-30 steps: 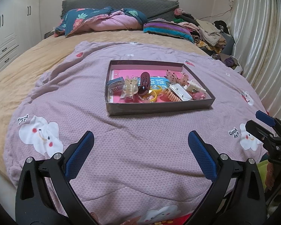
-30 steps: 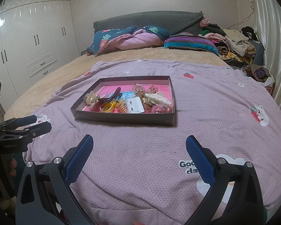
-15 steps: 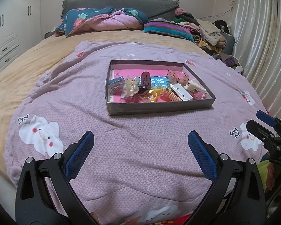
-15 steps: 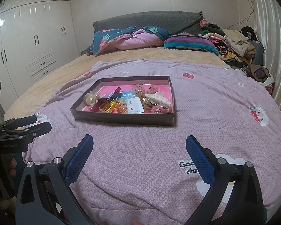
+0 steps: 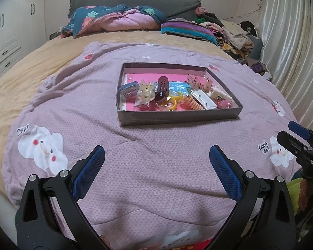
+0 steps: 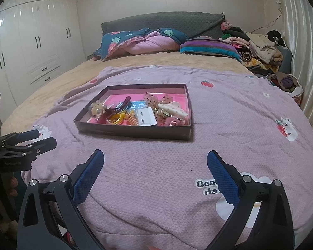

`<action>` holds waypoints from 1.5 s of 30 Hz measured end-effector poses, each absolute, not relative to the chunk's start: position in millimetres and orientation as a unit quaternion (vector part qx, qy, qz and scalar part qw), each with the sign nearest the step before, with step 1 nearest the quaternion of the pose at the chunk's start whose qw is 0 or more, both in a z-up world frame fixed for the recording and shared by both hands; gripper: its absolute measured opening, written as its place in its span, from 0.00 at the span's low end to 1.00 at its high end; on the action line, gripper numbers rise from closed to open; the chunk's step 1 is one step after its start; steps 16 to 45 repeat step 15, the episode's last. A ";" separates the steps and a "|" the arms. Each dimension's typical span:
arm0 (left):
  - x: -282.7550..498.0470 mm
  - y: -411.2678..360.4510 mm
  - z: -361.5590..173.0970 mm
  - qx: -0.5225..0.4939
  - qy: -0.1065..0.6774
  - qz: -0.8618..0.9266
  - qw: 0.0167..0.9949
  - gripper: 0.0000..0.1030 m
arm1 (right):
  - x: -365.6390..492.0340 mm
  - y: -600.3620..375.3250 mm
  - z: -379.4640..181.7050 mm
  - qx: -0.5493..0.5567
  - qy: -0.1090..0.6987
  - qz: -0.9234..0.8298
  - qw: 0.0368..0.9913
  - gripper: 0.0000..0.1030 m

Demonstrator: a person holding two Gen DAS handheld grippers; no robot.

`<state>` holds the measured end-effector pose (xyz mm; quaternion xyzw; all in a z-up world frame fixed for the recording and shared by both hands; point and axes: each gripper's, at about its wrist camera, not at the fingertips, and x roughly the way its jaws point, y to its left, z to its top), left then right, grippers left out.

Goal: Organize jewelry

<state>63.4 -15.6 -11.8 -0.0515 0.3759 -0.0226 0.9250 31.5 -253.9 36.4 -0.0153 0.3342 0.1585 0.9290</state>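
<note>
A shallow dark box [image 5: 177, 119] with a pink floor lies on the purple blanket and also shows in the right wrist view [image 6: 133, 132]. It holds a jumble of hair clips and jewelry: a dark red clip [image 5: 162, 88], a clear claw clip [image 5: 145, 92], yellow rings [image 5: 173, 101], a coiled peach hair tie [image 6: 133, 120] and a cream claw clip [image 6: 173, 109]. My left gripper [image 5: 156, 162] is open and empty, well short of the box. My right gripper [image 6: 155, 164] is open and empty, also short of it.
The purple blanket [image 5: 94, 114] with cloud prints covers the near bed. Pillows and a folded quilt [image 6: 144, 41] lie at the headboard. A clothes pile [image 6: 258, 45] sits far right by the curtain. White wardrobes [image 6: 31, 52] stand on the left.
</note>
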 end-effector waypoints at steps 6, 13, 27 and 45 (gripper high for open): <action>81.7 5.9 -15.6 -0.076 0.378 -0.006 0.923 0.91 | 52.1 -264.4 27.2 -0.013 0.348 0.134 0.928 0.96; 150.1 131.0 -30.7 -0.119 0.376 0.148 0.907 0.91 | 143.4 -327.2 3.3 -0.015 0.370 0.029 0.928 0.96; 173.0 170.1 -40.2 -0.120 0.384 0.199 0.894 0.91 | 185.9 -361.0 -11.6 -0.013 0.386 -0.023 0.922 0.96; 173.0 170.1 -40.2 -0.120 0.384 0.199 0.894 0.91 | 185.9 -361.0 -11.6 -0.013 0.386 -0.023 0.922 0.96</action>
